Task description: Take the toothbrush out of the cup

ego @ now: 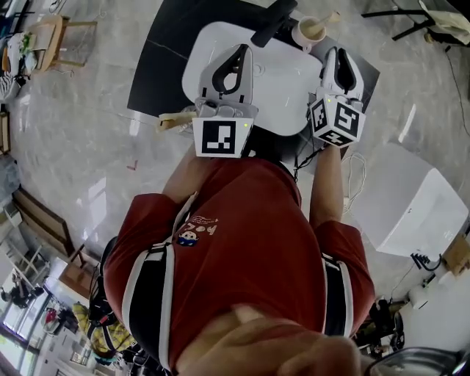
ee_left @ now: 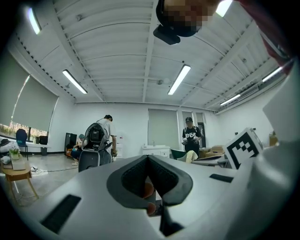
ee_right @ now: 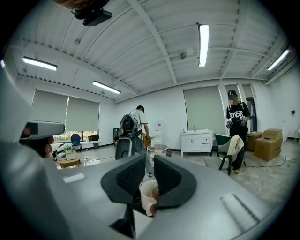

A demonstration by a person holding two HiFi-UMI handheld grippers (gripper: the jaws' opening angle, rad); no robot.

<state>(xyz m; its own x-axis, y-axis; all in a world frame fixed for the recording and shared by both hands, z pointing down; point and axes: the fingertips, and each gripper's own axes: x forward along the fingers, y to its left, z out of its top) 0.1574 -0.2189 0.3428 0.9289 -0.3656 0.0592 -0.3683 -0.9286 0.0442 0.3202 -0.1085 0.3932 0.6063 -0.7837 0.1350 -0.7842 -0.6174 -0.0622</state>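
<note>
A pale cup (ego: 308, 33) stands at the far edge of the white table (ego: 283, 81), with a beige toothbrush (ego: 325, 22) leaning out of it to the right. My right gripper (ego: 336, 51) hovers just short of the cup, jaws a little apart with nothing pressed between them. In the right gripper view the cup (ee_right: 146, 196) shows through the gap below the right gripper (ee_right: 149, 160). My left gripper (ego: 239, 50) is over the table's left half, well left of the cup, and shut on nothing. In the left gripper view the left gripper (ee_left: 148, 158) has its pads together.
A black elongated object (ego: 273, 22) lies on the table left of the cup. A white box (ego: 411, 205) stands on the floor at right, with cables (ego: 357, 176) beside it. A wooden stool (ego: 45, 37) is far left. Two people (ee_left: 101, 136) (ee_left: 190, 136) stand across the room.
</note>
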